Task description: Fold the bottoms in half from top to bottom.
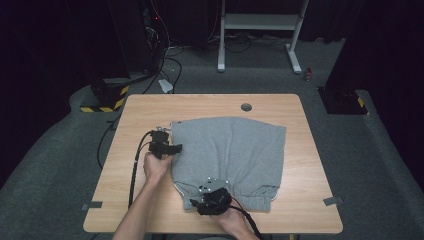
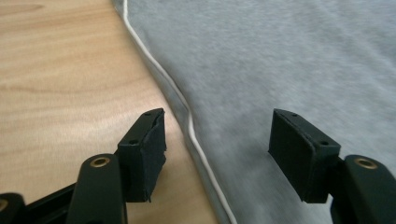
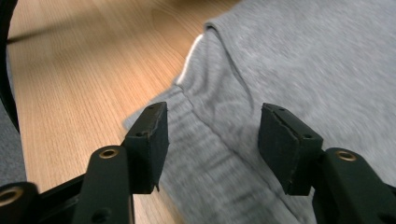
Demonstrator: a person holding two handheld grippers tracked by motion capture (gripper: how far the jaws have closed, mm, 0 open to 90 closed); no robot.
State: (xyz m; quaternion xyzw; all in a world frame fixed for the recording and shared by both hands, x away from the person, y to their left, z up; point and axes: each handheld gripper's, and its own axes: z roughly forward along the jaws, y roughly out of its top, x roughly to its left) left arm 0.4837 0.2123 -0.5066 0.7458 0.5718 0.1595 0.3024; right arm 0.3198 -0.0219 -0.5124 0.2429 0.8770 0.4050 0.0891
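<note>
Right hand-held gripper (image 3: 212,140) open over ribbed cuff of folded grey cotton sweatpants (image 1: 230,150); left hand-held gripper (image 2: 217,154) open astride white-piped side edge. Risk: jaws pinching top layer only, fold skewing on wooden desk (image 1: 150,107).

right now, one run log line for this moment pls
scene: grey garment flat on wooden table | left gripper: jaws open, straddling white-piped side edge | right gripper: jaws open over ribbed hem corner | nothing held
</note>
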